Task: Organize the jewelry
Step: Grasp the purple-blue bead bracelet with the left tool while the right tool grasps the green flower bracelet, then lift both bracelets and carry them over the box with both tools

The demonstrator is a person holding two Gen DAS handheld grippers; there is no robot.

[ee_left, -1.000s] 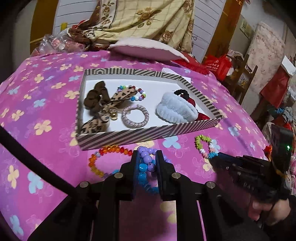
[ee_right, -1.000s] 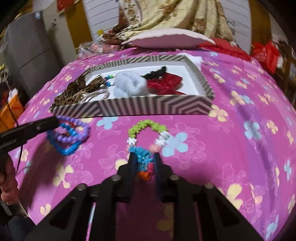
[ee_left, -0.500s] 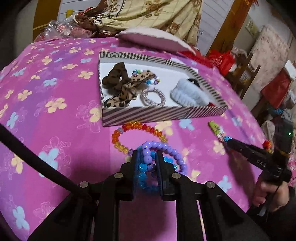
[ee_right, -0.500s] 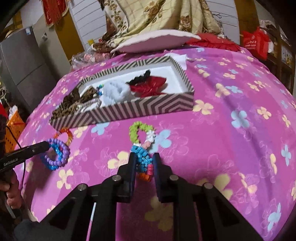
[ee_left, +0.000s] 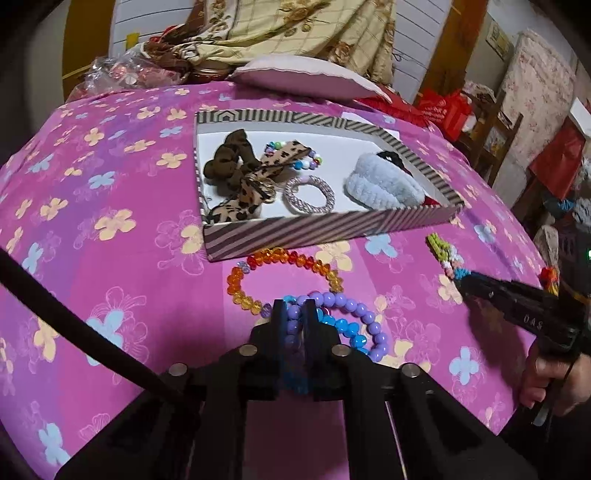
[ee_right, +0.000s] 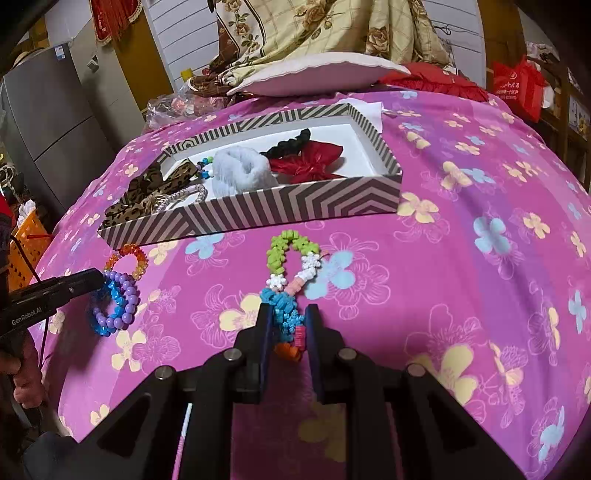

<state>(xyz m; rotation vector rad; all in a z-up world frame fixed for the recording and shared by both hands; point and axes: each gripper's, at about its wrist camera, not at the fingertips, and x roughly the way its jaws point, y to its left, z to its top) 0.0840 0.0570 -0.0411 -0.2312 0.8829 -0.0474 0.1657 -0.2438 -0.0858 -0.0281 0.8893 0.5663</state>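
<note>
Two bead bracelets, one purple (ee_left: pixel 354 314) and one blue (ee_left: pixel 347 330), are sitting pinched together between the nearly closed fingers of the left gripper (ee_left: pixel 294 314), their free loops hanging out to its right over the cloth. A flower-bead bracelet (ee_right: pixel 291 269) of green, white, pink, blue and orange pieces is being held at its blue and orange end by the right gripper (ee_right: pixel 288 325), whose fingers are closing on it, the green end reaching toward the box. An orange bracelet (ee_left: pixel 280 277) is lying on the cloth just in front of the striped box (ee_left: pixel 332 229), which is holding hair ties, a leopard bow (ee_left: pixel 255 184) and a fluffy white scrunchie (ee_left: pixel 384 184). A pink flowered cloth (ee_right: pixel 480 258) is covering the surface; a pillow (ee_right: pixel 317 70) and a draped blanket (ee_right: pixel 332 26) are lying behind.
</note>
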